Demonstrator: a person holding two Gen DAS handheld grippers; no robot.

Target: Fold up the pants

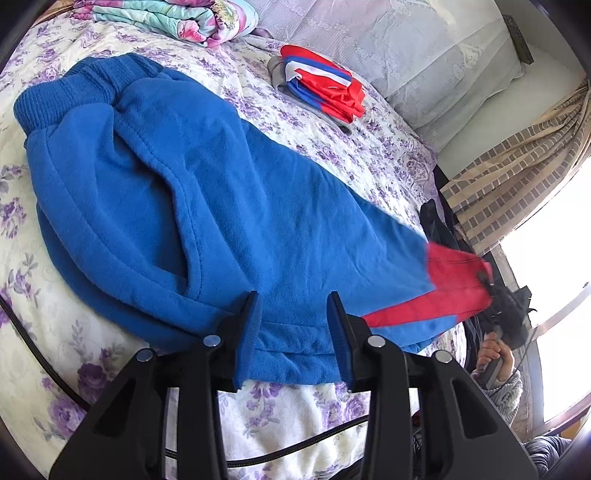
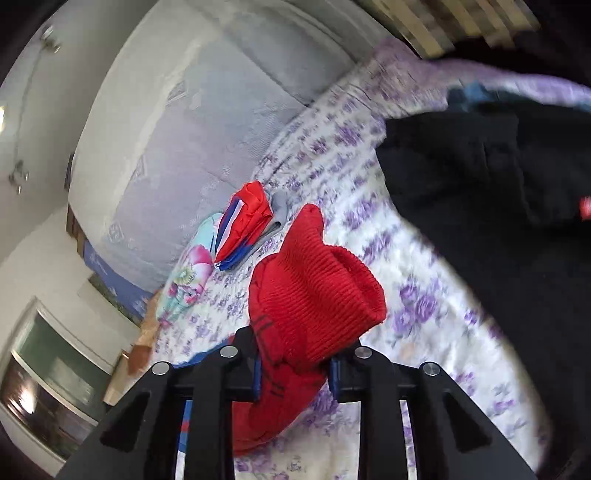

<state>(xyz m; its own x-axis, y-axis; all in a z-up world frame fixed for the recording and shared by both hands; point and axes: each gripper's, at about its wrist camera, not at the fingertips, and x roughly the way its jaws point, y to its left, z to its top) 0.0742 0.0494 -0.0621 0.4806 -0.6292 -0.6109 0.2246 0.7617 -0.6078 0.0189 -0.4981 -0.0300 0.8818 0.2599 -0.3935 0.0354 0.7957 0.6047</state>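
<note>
Blue fleece pants lie on the floral bed sheet, with the ribbed waistband at the upper left and the legs running to the lower right. My left gripper stands open over the near edge of the pants; blue fabric lies flat between its fingers. The red ribbed cuff at the leg end is lifted off the bed, and my right gripper is shut on it. In the left wrist view that cuff hangs at the far right from the right gripper.
A folded red, white and blue garment lies near the grey pillows. A floral quilt sits at the bed's far end. A black garment covers the right side. A curtain and a person's hand are at the right.
</note>
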